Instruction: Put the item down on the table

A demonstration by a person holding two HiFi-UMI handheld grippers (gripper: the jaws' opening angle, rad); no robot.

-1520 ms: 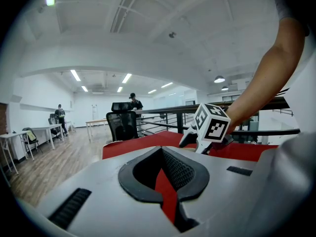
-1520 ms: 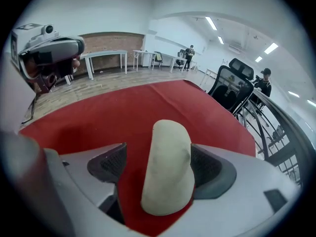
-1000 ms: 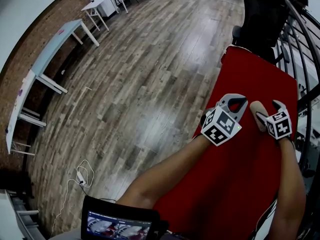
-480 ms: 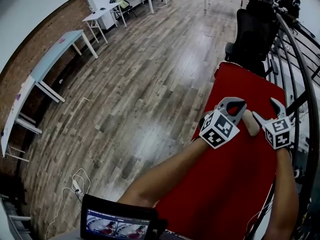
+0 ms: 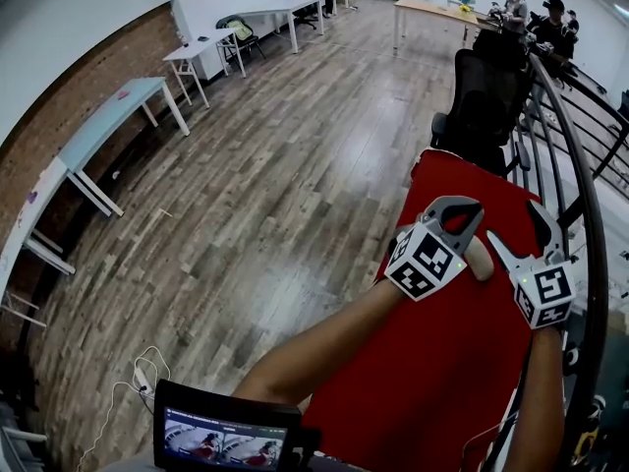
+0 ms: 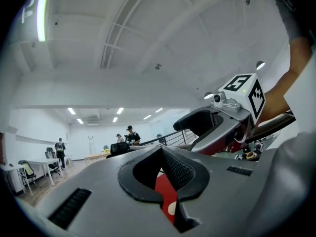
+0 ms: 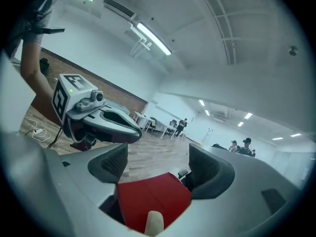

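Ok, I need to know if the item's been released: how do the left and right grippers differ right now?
The left gripper has jaws nearly together, a red sliver showing; the right gripper has them wide apart. The beige item shows, ungripped, between the right gripper's jaws; the left gripper's frame almost nothing. Both are over the red table, empty.

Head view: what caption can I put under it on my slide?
Left tongs shut and right tongs open over a red table, with a beige item lying between them.
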